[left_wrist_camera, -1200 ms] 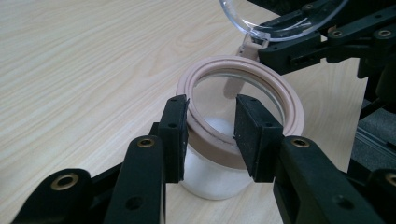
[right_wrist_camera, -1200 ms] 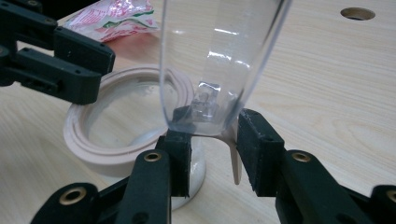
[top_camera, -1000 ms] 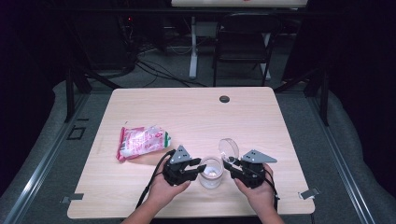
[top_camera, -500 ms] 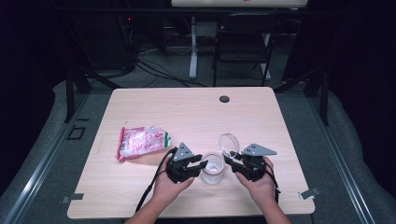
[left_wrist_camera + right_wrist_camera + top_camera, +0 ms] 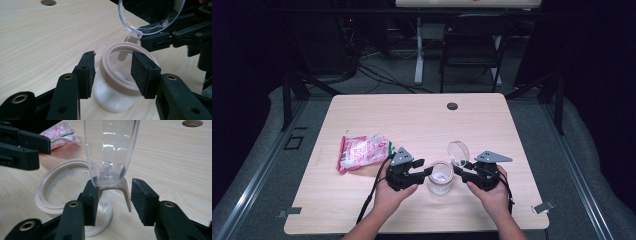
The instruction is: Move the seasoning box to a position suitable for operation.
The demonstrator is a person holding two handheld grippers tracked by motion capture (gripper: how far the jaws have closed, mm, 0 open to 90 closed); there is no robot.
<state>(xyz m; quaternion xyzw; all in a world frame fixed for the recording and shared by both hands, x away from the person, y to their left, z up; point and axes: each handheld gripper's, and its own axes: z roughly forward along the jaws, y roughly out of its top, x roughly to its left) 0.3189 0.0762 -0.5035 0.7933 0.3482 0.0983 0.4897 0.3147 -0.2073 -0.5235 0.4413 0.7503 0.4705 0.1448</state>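
Jar [image 5: 440, 177]: small clear glass container with a beige sealing ring [image 5: 117, 67] round its mouth; stands upright on the table [image 5: 412, 120], near the front edge, between the two grippers.
Jar contents: a low white layer at the bottom, seen through the frosted-looking wall in the left gripper view; what it is I cannot tell.
Lid [image 5: 458, 152]: round, transparent, hinged to the jar's rim by a beige tab [image 5: 123, 192]; swung open and standing roughly on edge above the rim on the right gripper's side.
Axis: the jar's long axis runs vertical, mouth upward; the lid's flat face is tipped up and away from the mouth.
Left gripper [image 5: 424, 171]: jaws have just been opening; the pads [image 5: 87, 73] stand either side of the jar at ring height, with a gap on the right-hand pad, so no grip shows.
Right gripper [image 5: 460, 171]: jaws have just been opening; they stand fairly wide astride the hinge tab and the lid's lower edge, the left-hand pad [image 5: 90, 200] very close to the lid, the other clear of the tab.
Hands: one on each gripper, entering from the near edge of the table.
Packet [image 5: 362, 151]: pink and white sachet with a green corner, flat on the table, well to the left of the jar.
Table hole [image 5: 452, 106]: round dark grommet near the far edge.
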